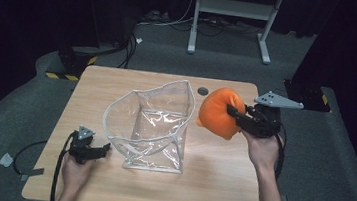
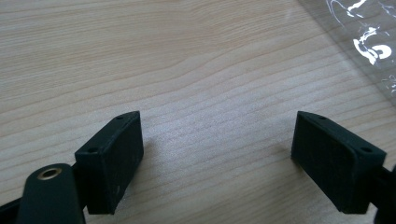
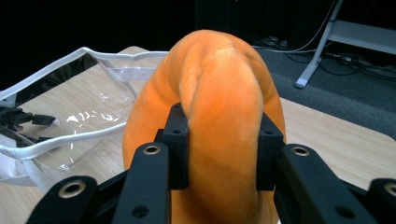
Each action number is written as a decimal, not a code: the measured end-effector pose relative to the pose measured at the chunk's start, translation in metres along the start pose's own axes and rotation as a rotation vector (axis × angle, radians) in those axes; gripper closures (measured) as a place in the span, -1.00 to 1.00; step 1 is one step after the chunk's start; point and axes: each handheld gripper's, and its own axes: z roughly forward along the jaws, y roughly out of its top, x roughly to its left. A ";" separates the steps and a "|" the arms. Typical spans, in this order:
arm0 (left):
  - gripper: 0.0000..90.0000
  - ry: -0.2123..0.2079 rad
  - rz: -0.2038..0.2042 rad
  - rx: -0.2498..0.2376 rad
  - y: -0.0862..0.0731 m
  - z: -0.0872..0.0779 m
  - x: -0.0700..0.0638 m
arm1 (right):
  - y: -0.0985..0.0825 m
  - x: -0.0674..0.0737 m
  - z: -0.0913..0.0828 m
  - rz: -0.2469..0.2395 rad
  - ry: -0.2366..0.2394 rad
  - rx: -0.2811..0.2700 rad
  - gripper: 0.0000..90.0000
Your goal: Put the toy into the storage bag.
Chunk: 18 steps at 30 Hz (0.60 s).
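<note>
An orange plush toy [image 1: 219, 112] hangs above the table's right half, pinched by my right gripper [image 1: 238, 115], which is shut on it. In the right gripper view the two black jaws squeeze a fold of the orange plush toy [image 3: 219, 93]. A clear plastic bag with a white rim [image 1: 153, 123] stands open at the table's middle, just left of the toy; its rim [image 3: 70, 140] appears at the left of the right gripper view. My left gripper [image 1: 106, 148] rests near the table's front left, beside the bag's lower left corner. The left gripper [image 2: 217, 158] is open over bare wood.
The wooden table [image 1: 218, 180] has a round cable hole [image 1: 202, 91] near its far edge. A white desk frame [image 1: 234, 8] stands on the grey floor behind. Cables trail from both grippers. A corner of the bag [image 2: 369, 42] lies ahead of the left gripper.
</note>
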 end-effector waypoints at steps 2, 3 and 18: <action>-0.62 0.000 0.000 0.000 0.000 0.000 0.000 | 0.002 0.001 0.000 0.000 0.008 0.000 0.48; -0.62 0.000 -0.001 0.000 0.000 0.000 0.000 | 0.003 0.001 0.000 -0.002 0.012 -0.003 0.48; -0.62 -0.001 -0.004 -0.004 0.000 0.000 0.000 | 0.025 0.012 -0.003 -0.023 0.042 -0.032 0.48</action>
